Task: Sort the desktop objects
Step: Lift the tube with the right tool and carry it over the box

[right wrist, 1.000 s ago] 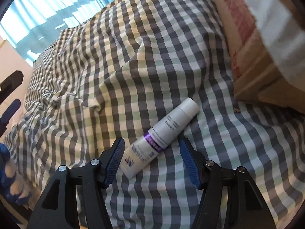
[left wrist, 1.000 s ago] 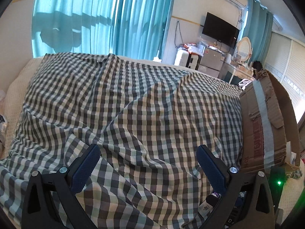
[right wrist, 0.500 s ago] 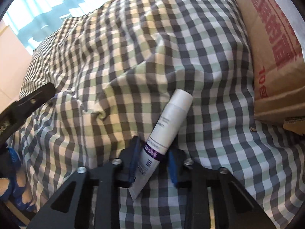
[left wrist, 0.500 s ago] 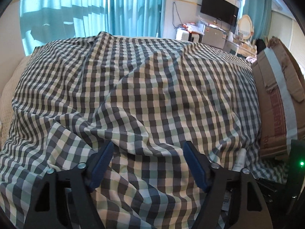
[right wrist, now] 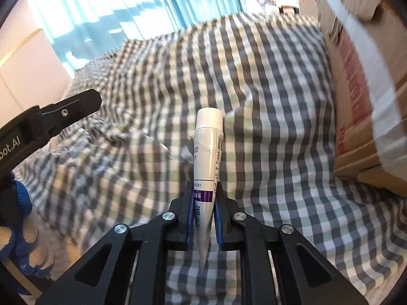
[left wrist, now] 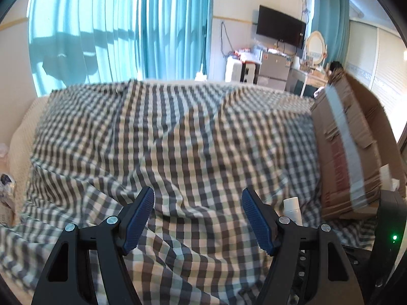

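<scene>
Two grippers over a bed w/ a gray-and-white checked sheet (left wrist: pixel 193 137). Nearest in the right wrist view: right gripper (right wrist: pixel 203 218), jaws just closed in, blue pads now pinching the crimped lower end of a white tube (right wrist: pixel 207 147) w/ a purple band. Tube sticks up and away from the jaws, cap end far, its body off the sheet. In the left wrist view only the tube's cap end shows (left wrist: pixel 292 207), just right of the left gripper's right finger.

Left gripper (left wrist: pixel 198 213) has also just narrowed a bit, but jaws stand well apart w/ nothing btwn them, only rumpled sheet beyond. It shows at the left edge of the right wrist view too (right wrist: pixel 63 113), carried by a hand in a white-and-blue glove (right wrist: pixel 15 239).

Right side, mid-distance: cardboard box (left wrist: pixel 351 152) w/ red print and pale tape, sitting on the sheet, near the tube but apart from it.

Far: teal curtains (left wrist: pixel 122 30) across the window, a wall TV (left wrist: pixel 279 29), an oval mirror (left wrist: pixel 315 47) and cluttered furniture along the far wall.
</scene>
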Demonstrator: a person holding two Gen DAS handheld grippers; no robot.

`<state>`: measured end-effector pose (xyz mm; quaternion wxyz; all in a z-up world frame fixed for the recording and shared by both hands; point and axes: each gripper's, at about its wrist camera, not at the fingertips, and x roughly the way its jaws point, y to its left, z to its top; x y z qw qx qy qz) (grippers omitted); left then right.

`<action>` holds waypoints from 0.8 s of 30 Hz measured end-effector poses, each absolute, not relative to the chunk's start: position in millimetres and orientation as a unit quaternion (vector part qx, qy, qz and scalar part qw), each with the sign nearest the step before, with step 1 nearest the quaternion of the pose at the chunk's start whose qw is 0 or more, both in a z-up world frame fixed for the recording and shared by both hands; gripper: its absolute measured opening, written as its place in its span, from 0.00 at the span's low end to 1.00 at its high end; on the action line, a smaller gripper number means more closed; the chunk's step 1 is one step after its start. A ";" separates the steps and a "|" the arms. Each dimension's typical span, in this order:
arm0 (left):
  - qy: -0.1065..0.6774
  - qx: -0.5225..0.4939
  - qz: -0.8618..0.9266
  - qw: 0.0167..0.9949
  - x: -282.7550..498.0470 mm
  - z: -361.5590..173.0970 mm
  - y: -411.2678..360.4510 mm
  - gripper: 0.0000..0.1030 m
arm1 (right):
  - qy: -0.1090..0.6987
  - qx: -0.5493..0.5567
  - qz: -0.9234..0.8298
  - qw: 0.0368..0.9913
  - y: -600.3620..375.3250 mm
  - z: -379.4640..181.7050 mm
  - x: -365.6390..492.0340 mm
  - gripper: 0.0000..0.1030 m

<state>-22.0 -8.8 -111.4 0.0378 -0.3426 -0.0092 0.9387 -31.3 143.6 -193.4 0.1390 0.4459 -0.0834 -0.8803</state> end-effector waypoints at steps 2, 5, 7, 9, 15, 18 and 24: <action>-0.013 -0.330 0.943 0.038 -15.3 -99.3 -7.5 0.72 | -0.084 0.426 -0.889 0.145 145.0 -178.9 -21.8 0.12; -0.022 -0.310 0.950 0.041 -5.8 -79.7 -7.3 0.72 | -0.076 0.392 -0.904 0.154 147.8 -153.5 -10.9 0.12; -0.021 -0.298 0.953 0.042 1.2 -68.6 -5.7 0.72 | -0.070 0.370 -0.913 0.157 144.9 -139.2 -1.4 0.12; -0.021 -0.283 0.958 0.041 10.8 -54.9 -4.1 0.72 | -0.066 0.353 -0.919 0.160 137.3 -127.9 2.9 0.12; -0.032 -0.240 0.969 0.045 33.3 -13.6 -11.6 0.72 | -0.049 0.293 -0.940 0.166 135.9 -79.3 32.9 0.12; -0.040 -0.210 0.976 0.044 45.1 9.1 -14.7 0.72 | -0.037 0.256 -0.952 0.164 133.3 -51.6 42.2 0.12; -0.053 -0.181 0.981 0.039 59.6 34.2 -13.4 0.72 | -0.037 0.211 -0.963 0.162 136.2 -13.5 63.5 0.12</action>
